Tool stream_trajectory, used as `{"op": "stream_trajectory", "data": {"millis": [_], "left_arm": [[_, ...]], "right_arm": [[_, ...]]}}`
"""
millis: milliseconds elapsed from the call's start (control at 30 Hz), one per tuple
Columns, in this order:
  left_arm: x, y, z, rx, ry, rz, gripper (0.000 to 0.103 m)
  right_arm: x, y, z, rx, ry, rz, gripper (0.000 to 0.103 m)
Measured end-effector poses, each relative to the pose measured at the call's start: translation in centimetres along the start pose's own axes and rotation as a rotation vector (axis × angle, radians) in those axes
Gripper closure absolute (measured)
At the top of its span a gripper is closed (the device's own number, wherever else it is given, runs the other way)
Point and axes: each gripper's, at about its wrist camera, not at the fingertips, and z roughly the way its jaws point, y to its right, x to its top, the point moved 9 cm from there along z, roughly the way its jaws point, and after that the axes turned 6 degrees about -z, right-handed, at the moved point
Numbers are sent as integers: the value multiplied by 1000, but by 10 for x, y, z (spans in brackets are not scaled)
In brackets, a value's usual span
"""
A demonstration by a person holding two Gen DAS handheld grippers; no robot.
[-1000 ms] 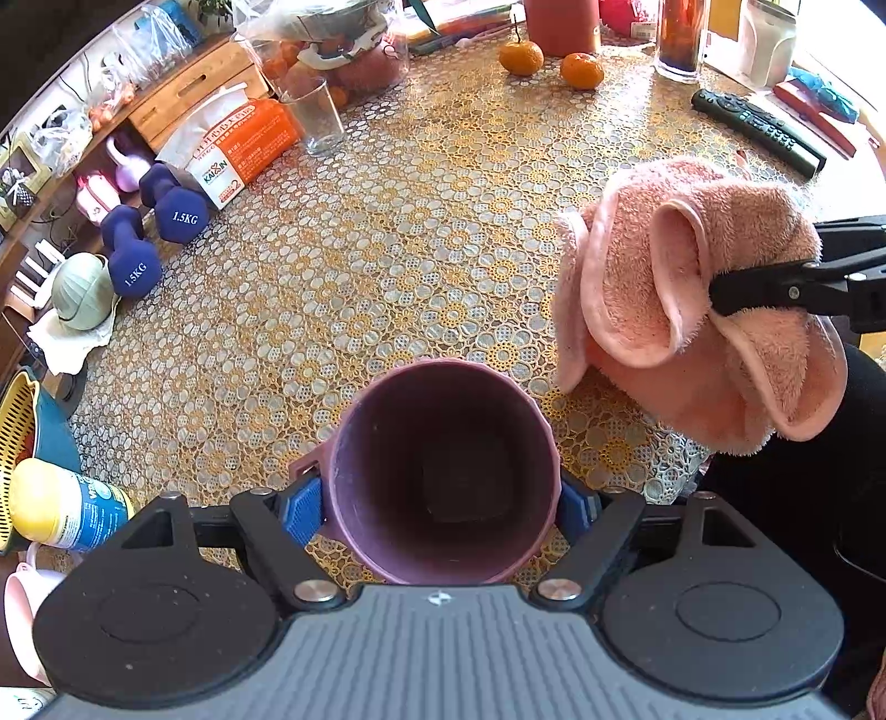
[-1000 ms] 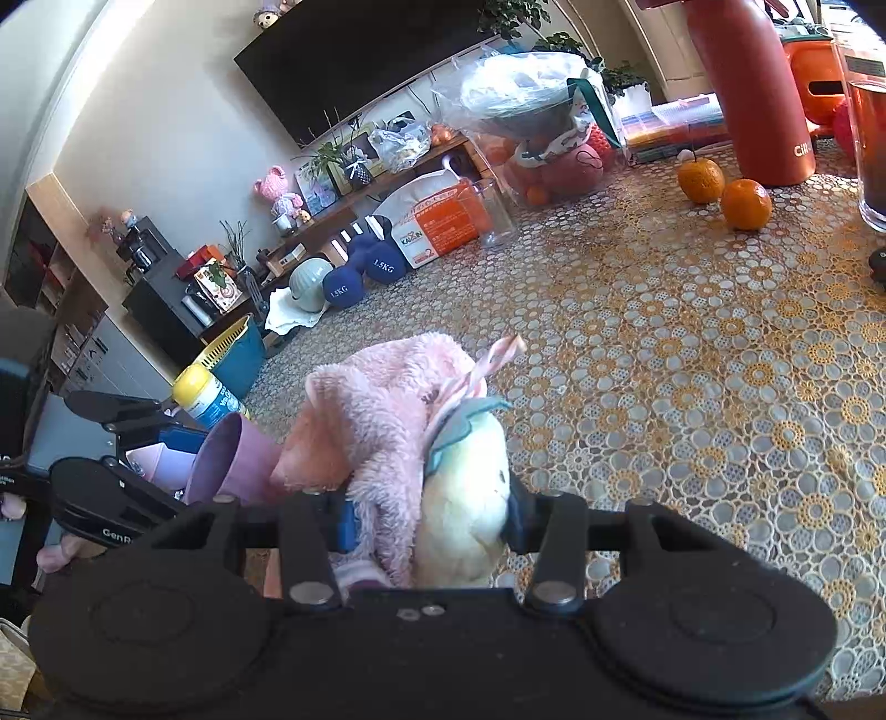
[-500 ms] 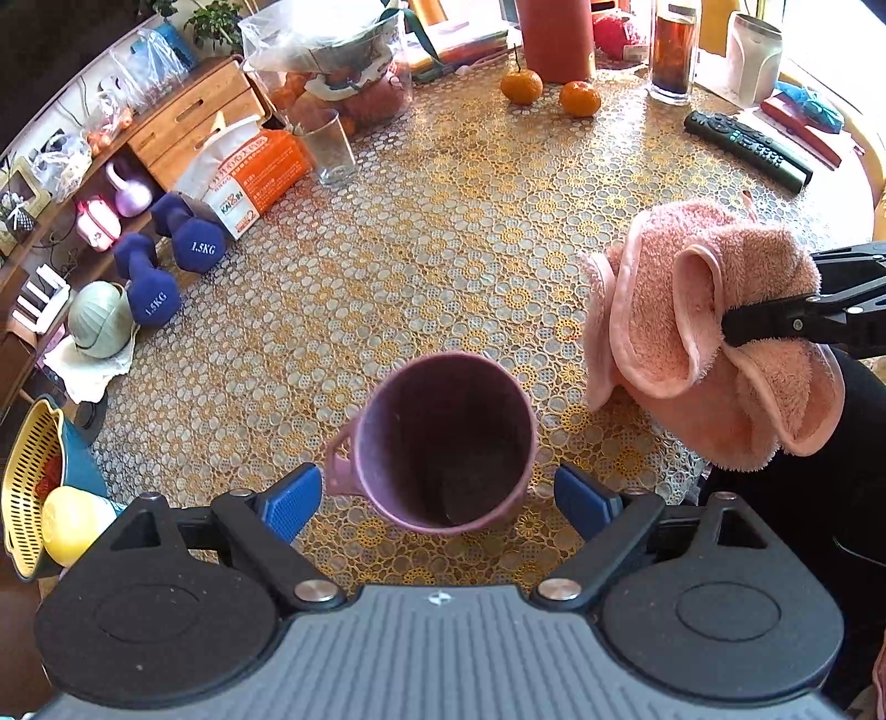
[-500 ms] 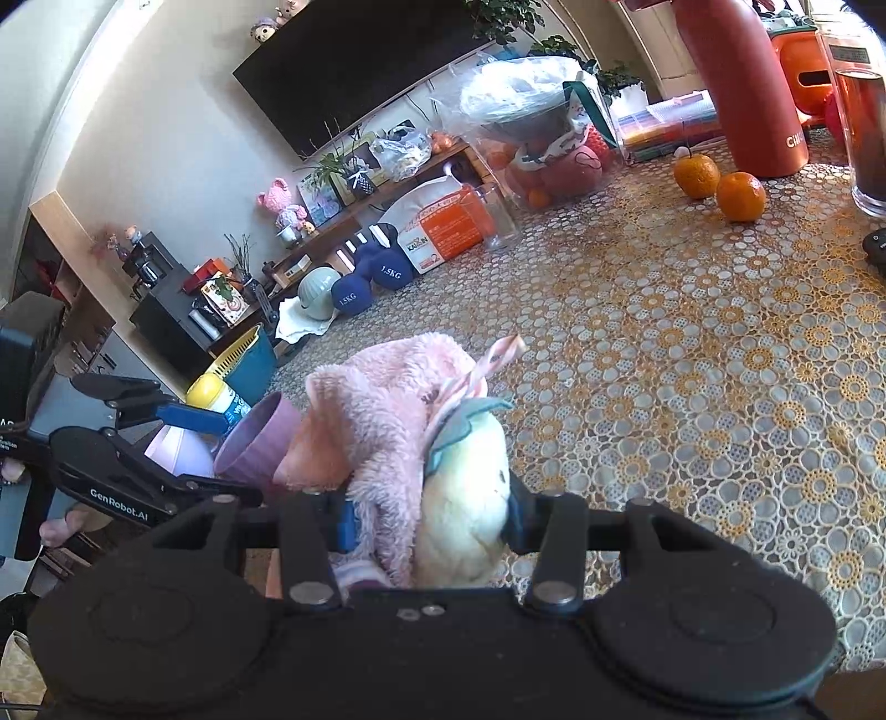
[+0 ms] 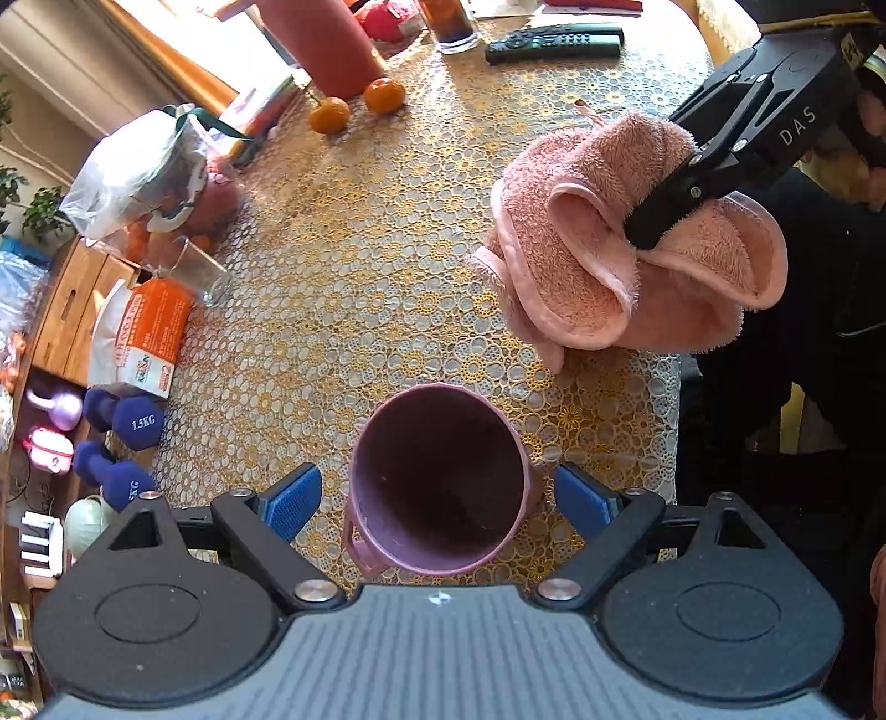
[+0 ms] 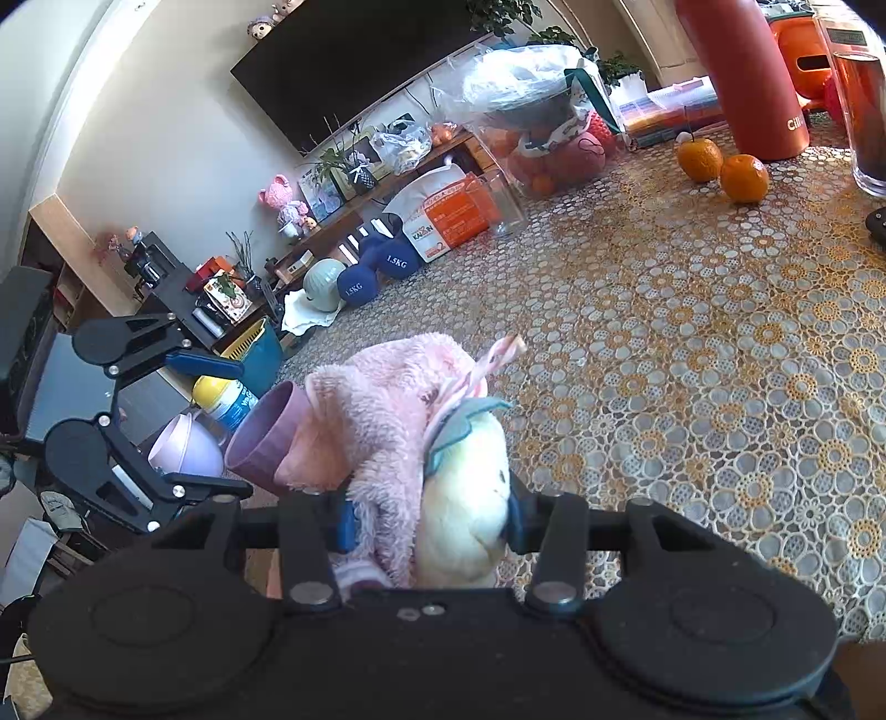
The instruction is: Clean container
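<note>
Left wrist view: the purple cup [image 5: 437, 479] stands upright on the lace tablecloth [image 5: 354, 266] near the table's front edge, at 6 o'clock in the frame, its mouth open to the camera and its small handle [image 5: 360, 548] pointing toward 7 o'clock. The left gripper [image 5: 437, 495] has its jaws spread wide, one blue pad [image 5: 293, 498] on either side of the cup; a gap of tablecloth shows between the left-hand pad and the cup wall, while contact on the other side cannot be told. At 2 o'clock the right gripper [image 5: 653, 221] has its fingers pressed onto a bunched pink towel [image 5: 620, 249], which hangs above the table edge, apart from the cup. Farther back on the table lie two oranges [image 5: 354, 105] at 12 o'clock, a red bottle [image 5: 326, 44] just behind them, a black remote control [image 5: 554, 41] at 1 o'clock, and an empty drinking glass [image 5: 199, 274] at 10 o'clock. Blue dumbbells [image 5: 122, 437] lie beyond the table's edge at 9 o'clock. Right wrist view: the pink towel [image 6: 387, 410] fills the space between the closed fingers, together with a pale yellow cloth part [image 6: 470, 487]; the cup [image 6: 271, 432] appears at 9 o'clock, partly hidden behind the towel, with the open left gripper [image 6: 207, 426] beside it.
</note>
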Motion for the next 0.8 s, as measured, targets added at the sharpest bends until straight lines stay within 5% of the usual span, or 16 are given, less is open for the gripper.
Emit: {"op": "stream_trajectory", "data": {"millis": [233, 300, 567, 800], "left_arm": [[6, -4, 15, -63, 1, 40, 12], [6, -2, 16, -76, 2, 46, 20], [4, -4, 14, -66, 25, -32, 24], [9, -6, 15, -26, 16, -118, 24]], "right_arm": [[-2, -1, 0, 4, -11, 0, 57], [-3, 1, -1, 5, -10, 3, 57], [-5, 3, 0, 2, -8, 12, 57], [19, 25, 17, -149, -7, -41, 57]]}}
